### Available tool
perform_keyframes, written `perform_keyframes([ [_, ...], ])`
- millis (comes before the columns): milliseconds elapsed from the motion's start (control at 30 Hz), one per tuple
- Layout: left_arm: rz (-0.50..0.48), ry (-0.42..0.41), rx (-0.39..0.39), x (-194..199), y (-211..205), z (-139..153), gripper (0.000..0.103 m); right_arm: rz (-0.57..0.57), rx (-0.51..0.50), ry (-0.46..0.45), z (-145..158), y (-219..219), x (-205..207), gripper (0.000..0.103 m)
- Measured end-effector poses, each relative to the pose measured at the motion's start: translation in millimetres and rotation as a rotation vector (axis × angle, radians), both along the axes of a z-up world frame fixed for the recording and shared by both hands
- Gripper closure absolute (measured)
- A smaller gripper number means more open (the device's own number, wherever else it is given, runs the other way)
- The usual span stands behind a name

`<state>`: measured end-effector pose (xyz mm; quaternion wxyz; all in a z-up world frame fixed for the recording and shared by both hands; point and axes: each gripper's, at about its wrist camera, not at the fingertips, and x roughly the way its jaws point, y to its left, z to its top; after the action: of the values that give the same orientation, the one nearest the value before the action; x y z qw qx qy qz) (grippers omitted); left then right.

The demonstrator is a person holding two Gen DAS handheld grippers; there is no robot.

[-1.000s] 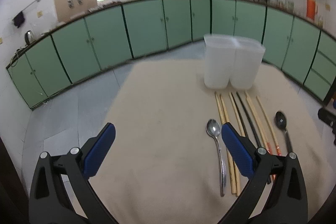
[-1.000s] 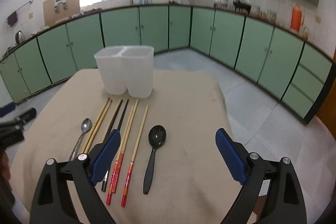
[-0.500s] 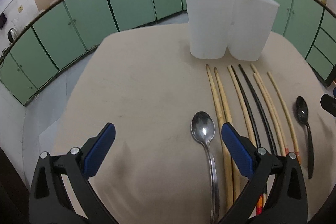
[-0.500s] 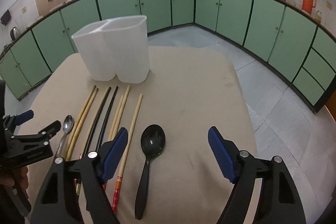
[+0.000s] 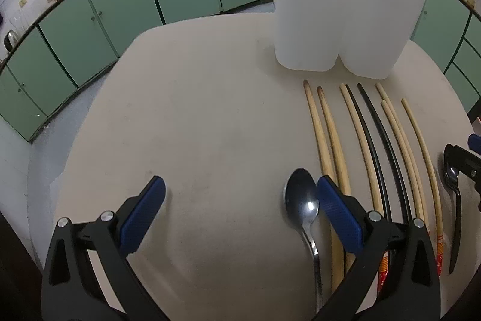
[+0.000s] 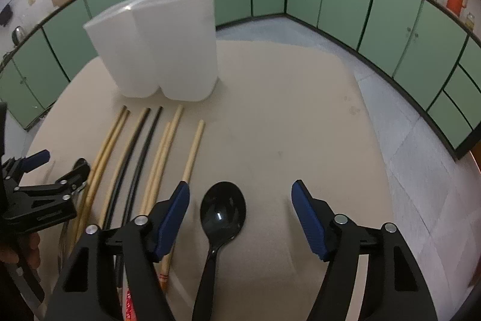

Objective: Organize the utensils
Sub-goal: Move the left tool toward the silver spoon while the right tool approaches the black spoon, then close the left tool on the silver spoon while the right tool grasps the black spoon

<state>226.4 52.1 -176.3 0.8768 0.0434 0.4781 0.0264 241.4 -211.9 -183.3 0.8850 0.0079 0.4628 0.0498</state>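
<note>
Black spoon (image 6: 223, 211) between right tool (image 6: 240, 197) jaws

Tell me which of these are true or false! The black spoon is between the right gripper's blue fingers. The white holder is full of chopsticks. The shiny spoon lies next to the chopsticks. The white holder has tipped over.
1. The black spoon lies between the fingers of the right gripper: true. The jaws have just been closing but do not touch it.
2. The white holder is full of chopsticks: false. All the chopsticks lie on the table in front of it.
3. The shiny spoon lies next to the chopsticks: true, just to their left in the left wrist view.
4. The white holder has tipped over: false. It stands upright.
</note>
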Motion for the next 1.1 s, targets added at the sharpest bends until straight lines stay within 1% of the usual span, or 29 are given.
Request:
perform_keyframes([
  [133, -0.003, 0.008, -0.006, 0.5, -3.9, -2.3, 0.005, -0.004, -0.005, 0.023, -3.8, 2.1, 2.1, 0.036],
  [267, 0.007, 0.013, -0.016, -2.1, 1.9, -2.9, 0.005, -0.010, -0.006, 0.053, -8.4, 3.6, 7.0, 0.036],
  [300, 0.005, 0.012, -0.012, -2.4, -0.5, -3.4, 0.005, -0.010, -0.012, 0.064, -10.5, 4.7, 8.8, 0.038],
  [333, 0.004, 0.012, -0.010, -3.8, 0.6, -2.1, 0.005, -0.011, -0.010, 0.080, -13.3, 5.5, 10.7, 0.043],
  [367, 0.004, 0.012, -0.011, -4.1, -0.4, -2.1, 0.005, -0.015, -0.009, 0.085, -15.1, 4.9, 11.6, 0.043],
  [500, 0.008, 0.013, -0.013, -6.6, -3.7, 0.5, 0.005, -0.020, -0.022, 0.083, -15.2, 9.1, 14.5, 0.043],
  [567, 0.004, 0.014, -0.011, -0.2, 3.1, 3.1, 0.005, -0.019, -0.025, 0.082, -16.0, 10.9, 15.9, 0.043],
  [800, 0.001, 0.012, -0.010, 2.8, 0.1, 1.0, 0.007, -0.011, -0.018, 0.076, -18.4, 8.3, 14.3, 0.043],
  [833, -0.004, 0.014, -0.020, 2.5, -0.9, 1.3, 0.011, -0.010, -0.019, 0.076, -18.0, 9.2, 12.5, 0.043],
  [867, -0.013, 0.018, -0.037, 1.3, -2.1, 2.0, 0.019, -0.008, -0.018, 0.078, -17.5, 8.9, 11.3, 0.043],
  [933, -0.026, 0.023, -0.058, 3.0, -0.6, 1.8, 0.027, -0.012, -0.016, 0.083, -17.3, 9.3, 12.2, 0.043],
  [1000, -0.034, 0.023, -0.066, 3.6, -3.8, 2.4, 0.033, -0.013, -0.020, 0.085, -17.2, 8.8, 13.4, 0.043],
  [1033, -0.037, 0.024, -0.076, 3.7, -4.5, 2.7, 0.039, -0.012, -0.023, 0.084, -17.4, 8.8, 13.8, 0.044],
  [1067, -0.043, 0.024, -0.087, 3.7, -4.8, 3.0, 0.043, -0.011, -0.024, 0.082, -17.6, 9.8, 13.9, 0.046],
  [1100, -0.053, 0.021, -0.093, 3.4, -5.1, 3.5, 0.051, -0.009, -0.024, 0.079, -17.4, 10.5, 14.2, 0.053],
])
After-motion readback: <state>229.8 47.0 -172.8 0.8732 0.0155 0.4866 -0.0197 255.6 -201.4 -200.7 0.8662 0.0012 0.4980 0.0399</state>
